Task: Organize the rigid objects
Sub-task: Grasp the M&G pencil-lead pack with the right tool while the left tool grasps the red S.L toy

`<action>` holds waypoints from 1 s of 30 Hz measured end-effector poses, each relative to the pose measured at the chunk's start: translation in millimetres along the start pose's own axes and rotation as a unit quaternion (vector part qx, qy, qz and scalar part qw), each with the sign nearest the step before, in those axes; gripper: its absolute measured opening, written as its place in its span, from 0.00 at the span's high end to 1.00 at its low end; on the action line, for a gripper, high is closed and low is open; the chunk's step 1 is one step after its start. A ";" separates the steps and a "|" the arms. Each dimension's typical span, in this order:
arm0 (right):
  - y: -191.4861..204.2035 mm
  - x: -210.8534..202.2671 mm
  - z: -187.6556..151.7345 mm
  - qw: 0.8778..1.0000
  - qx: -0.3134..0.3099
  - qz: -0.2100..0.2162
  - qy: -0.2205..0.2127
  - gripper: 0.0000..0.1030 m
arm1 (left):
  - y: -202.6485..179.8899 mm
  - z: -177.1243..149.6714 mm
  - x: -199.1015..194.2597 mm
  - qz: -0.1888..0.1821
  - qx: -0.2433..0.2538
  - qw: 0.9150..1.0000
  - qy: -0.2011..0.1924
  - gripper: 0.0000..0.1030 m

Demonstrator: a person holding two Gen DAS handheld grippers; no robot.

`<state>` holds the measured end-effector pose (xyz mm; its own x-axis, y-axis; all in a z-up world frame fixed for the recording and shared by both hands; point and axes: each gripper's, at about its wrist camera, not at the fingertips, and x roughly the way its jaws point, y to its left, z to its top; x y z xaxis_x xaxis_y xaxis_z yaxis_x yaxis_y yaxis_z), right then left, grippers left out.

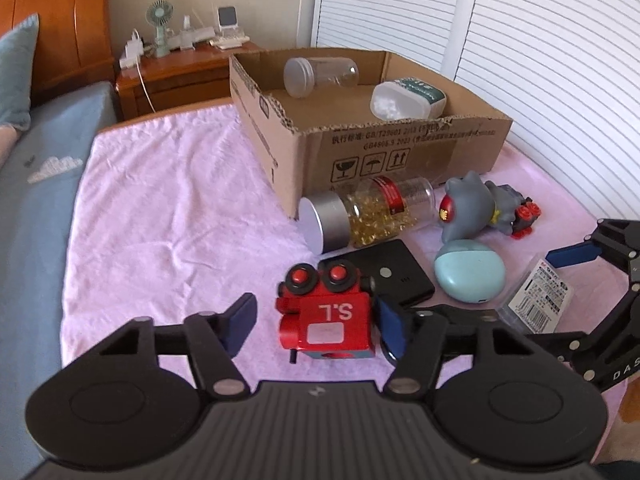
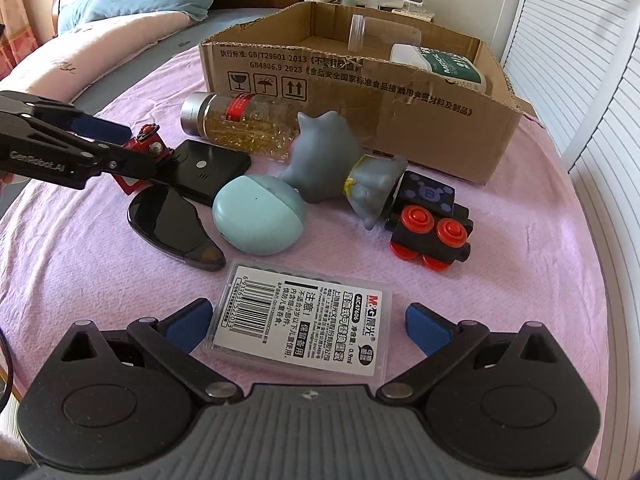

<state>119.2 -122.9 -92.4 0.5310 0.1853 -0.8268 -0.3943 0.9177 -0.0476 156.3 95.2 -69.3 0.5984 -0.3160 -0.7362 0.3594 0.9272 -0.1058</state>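
We list a red toy train block (image 1: 326, 318) marked "S.L", lying on the pink cloth (image 1: 168, 208) between the fingers of our left gripper (image 1: 316, 318): the right pad touches its side, the left pad stands apart, so nothing is gripped. Our right gripper (image 2: 308, 322), stamped "GenRobot.AI" on its twin, spreads wide around a clear "M&G" case (image 2: 304, 328), code "AIC47606", pads not pressing. Far: cardboard box (image 2: 360, 120) printed "GB4806.9 2023", holding a "MEDICAL" container (image 2: 448, 66); capsule bottle (image 2: 240, 124) just before it.
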 end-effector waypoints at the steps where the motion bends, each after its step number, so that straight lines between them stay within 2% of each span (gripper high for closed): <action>1: -0.2 -0.1 -0.3 1.000 0.000 0.000 -0.001 0.00 | 0.8 0.0 1.8 -0.004 -0.005 1.000 0.002 0.43; 2: -0.1 -0.1 -0.2 1.000 0.000 0.000 -0.001 0.00 | 1.3 -0.2 3.3 -0.008 -0.008 1.000 0.005 0.47; 6: -0.4 0.2 -0.6 1.000 -0.001 0.000 -0.003 0.00 | 1.3 -1.9 5.2 -0.010 -0.019 1.000 0.007 0.49; 17: -3.3 -2.3 -4.2 1.000 0.005 -0.004 -0.015 0.00 | -7.0 -11.7 -22.8 0.050 -0.034 0.998 0.032 0.49; 25: -28.9 -8.0 -15.0 0.999 0.036 -0.026 -0.029 0.00 | -27.5 -25.8 -31.9 0.076 -0.025 0.994 0.069 0.49; 30: -30.7 -9.3 -18.8 0.998 0.033 -0.026 -0.037 0.00 | -35.5 -32.4 -23.1 0.101 -0.022 0.993 0.057 0.47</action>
<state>112.3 -159.4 -93.8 0.6038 0.1603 -0.7809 -0.3155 0.9476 -0.0494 106.5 76.1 -70.2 0.5697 -0.1003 -0.8157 0.2070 0.9780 0.0242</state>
